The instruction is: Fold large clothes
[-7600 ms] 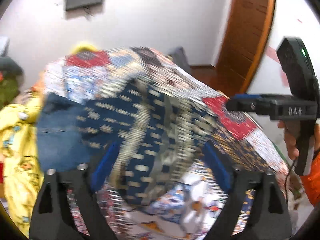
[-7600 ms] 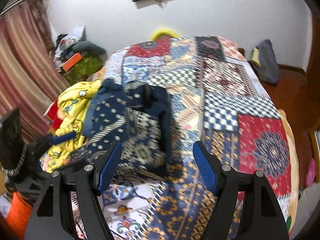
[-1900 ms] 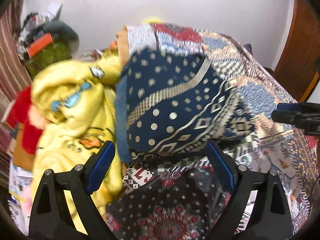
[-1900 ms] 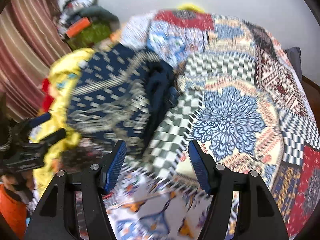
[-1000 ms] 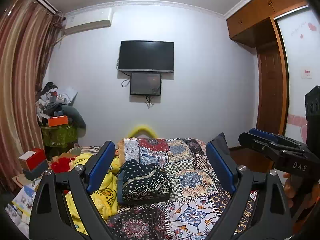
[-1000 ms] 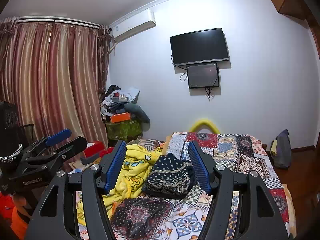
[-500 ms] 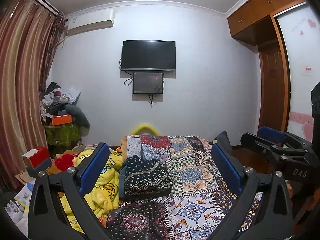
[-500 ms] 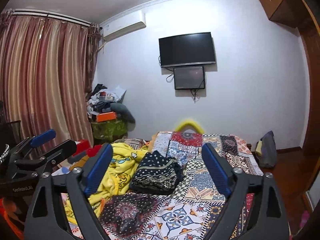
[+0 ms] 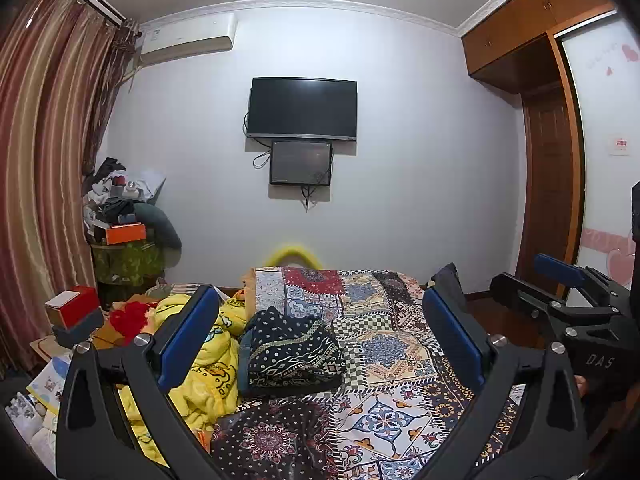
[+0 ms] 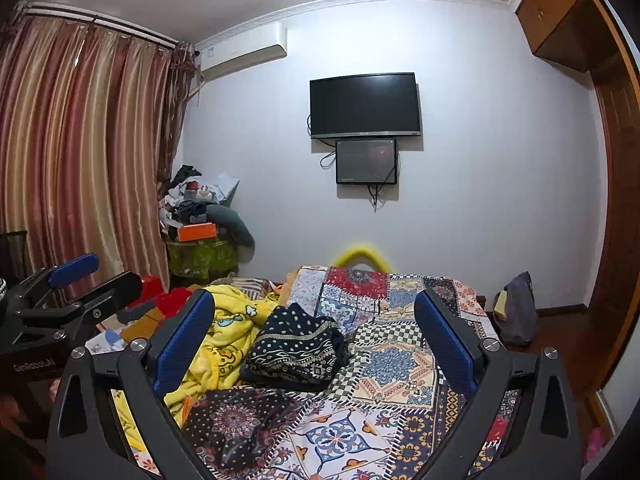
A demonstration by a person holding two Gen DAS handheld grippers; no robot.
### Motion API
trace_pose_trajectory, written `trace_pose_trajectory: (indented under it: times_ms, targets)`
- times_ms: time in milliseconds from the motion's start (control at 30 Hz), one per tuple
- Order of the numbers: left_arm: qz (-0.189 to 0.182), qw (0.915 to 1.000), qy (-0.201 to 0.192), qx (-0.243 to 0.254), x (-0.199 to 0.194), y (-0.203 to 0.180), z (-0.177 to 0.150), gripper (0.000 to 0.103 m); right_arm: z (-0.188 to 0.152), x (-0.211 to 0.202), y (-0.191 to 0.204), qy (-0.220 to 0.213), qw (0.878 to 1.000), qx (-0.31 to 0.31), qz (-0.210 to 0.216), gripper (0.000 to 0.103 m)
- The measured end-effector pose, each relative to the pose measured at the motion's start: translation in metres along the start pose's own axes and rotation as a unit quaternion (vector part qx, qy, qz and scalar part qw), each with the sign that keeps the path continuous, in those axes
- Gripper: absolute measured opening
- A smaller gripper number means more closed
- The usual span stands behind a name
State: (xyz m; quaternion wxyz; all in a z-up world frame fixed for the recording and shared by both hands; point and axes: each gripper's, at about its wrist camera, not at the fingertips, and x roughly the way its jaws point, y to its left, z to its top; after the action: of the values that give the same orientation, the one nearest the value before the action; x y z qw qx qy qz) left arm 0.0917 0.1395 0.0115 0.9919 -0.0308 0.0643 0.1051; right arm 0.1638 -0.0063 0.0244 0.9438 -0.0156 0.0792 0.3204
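A folded navy garment with white dots and bands [image 9: 290,350] lies on the patchwork bedspread [image 9: 384,344]; it also shows in the right wrist view [image 10: 296,350]. My left gripper [image 9: 320,340] is open and empty, held well back from the bed. My right gripper [image 10: 314,340] is open and empty too, also held back. The right gripper shows at the right edge of the left wrist view [image 9: 560,300]; the left gripper shows at the left edge of the right wrist view [image 10: 68,292].
A yellow cartoon blanket [image 9: 200,344] is heaped left of the navy garment. A dark floral cloth [image 9: 272,436] lies at the bed's near edge. A cluttered stand [image 9: 124,248], striped curtains [image 10: 80,168], a wall TV [image 9: 302,108], and a wooden door [image 9: 548,192] surround the bed.
Both grippers let go of the folded navy garment and pulled up and back from the bed. Over the last second the jaws widened slightly and the view steadied.
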Motion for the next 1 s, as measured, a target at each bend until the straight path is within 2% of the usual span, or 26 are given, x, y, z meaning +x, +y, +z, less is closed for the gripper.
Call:
trace_pose_trajectory:
  times_ms: [1000]
  targets:
    - [-0.002, 1.0, 0.005, -0.003, 0.0033, 0.0047, -0.0014, 0.102, 0.0023, -0.0058, 0.0034, 0.004, 1.0, 0.009, -0.001, 0.1]
